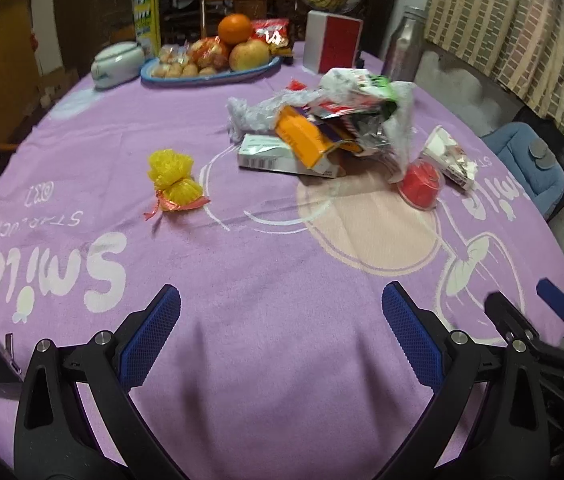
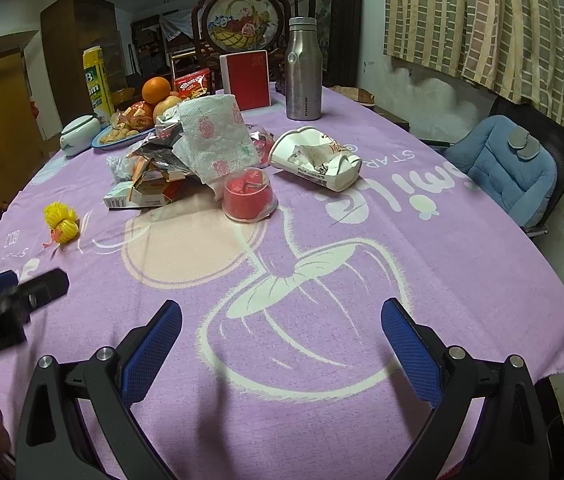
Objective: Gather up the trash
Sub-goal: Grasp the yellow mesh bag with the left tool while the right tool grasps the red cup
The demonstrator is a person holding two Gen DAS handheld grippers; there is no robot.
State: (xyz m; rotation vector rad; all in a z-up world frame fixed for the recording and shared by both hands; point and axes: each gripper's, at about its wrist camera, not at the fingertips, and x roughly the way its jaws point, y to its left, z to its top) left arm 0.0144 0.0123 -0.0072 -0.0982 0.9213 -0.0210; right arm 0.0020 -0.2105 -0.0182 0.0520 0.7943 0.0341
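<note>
Trash (image 1: 322,128) is heaped at the table's (image 2: 362,320) far middle: wrappers, cartons, tissue (image 2: 217,140), a crushed cup (image 2: 318,158), all judged light and crumply. Both grippers, left (image 1: 281,312) and right (image 2: 282,326), are held wide apart, empty, near edge. A firm carton edge is favoured for gripping.

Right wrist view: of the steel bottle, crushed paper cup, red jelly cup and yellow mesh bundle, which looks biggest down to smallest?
1. steel bottle
2. crushed paper cup, close behind the bottle, so that order is unsure
3. red jelly cup
4. yellow mesh bundle
</note>
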